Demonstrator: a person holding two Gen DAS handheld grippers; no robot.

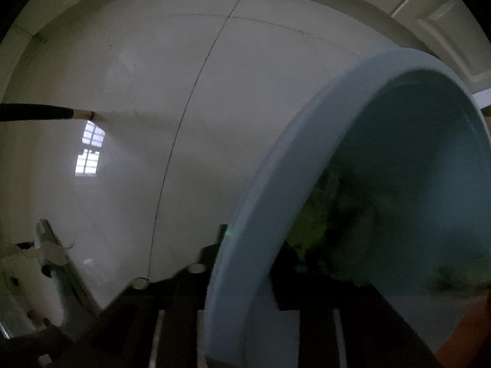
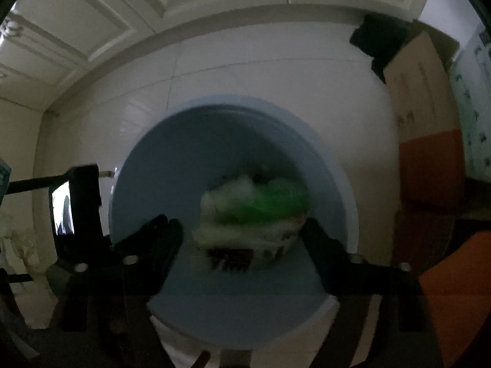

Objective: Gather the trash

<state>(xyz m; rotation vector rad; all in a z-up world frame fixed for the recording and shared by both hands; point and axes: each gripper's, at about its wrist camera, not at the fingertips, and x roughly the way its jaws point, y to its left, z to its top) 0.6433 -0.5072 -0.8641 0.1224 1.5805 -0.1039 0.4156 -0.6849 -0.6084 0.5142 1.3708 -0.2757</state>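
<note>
- The bin (image 2: pixel 184 159) is pale blue inside and out.
- The trash (image 2: pixel 254 211) in it is bright green and white, with a dark red-and-black printed patch.
- The floor tiles (image 1: pixel 138 70) are glossy white with thin dark seams.
- The cardboard box (image 2: pixel 420 92) is tan above, orange below.

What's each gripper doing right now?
left gripper: astride the blue bin rim; grip cannot be told.
right gripper: open, empty, above the bin.

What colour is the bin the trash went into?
Light blue bin, inside and rim; the right wrist view shows it best.
</note>
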